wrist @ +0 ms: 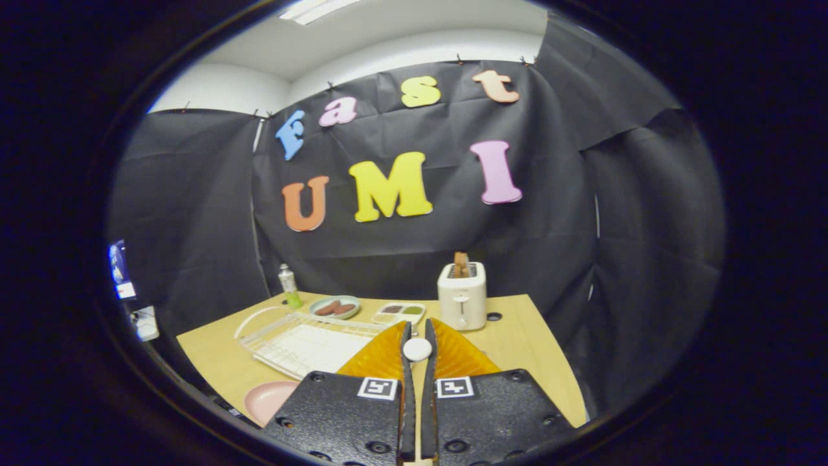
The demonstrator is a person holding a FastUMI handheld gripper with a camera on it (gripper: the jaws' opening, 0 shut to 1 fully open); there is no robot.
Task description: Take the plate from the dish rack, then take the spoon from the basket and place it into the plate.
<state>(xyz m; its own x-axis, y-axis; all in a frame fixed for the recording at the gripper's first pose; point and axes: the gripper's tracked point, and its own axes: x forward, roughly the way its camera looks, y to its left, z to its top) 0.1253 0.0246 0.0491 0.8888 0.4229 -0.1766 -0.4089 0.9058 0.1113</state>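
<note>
- Gripper nearest, raised above wooden table; fingers drawn nearly together, pinching spoon, its pale round end showing in the narrow gap near the tips.
- Pink plate flat on table, beside the left finger, near the table's front edge, partly hidden by the gripper body.
- White dish rack on clear tray beyond the plate, ahead-left of the fingers; no plate in it.
- Further back: small bowl with brown pieces, divided tray just beside it.
- White toaster beyond the fingertips, slightly right, brown slice standing up out of the slot.
- Small bottle with green base at table's far left corner, against black cloth wall.
</note>
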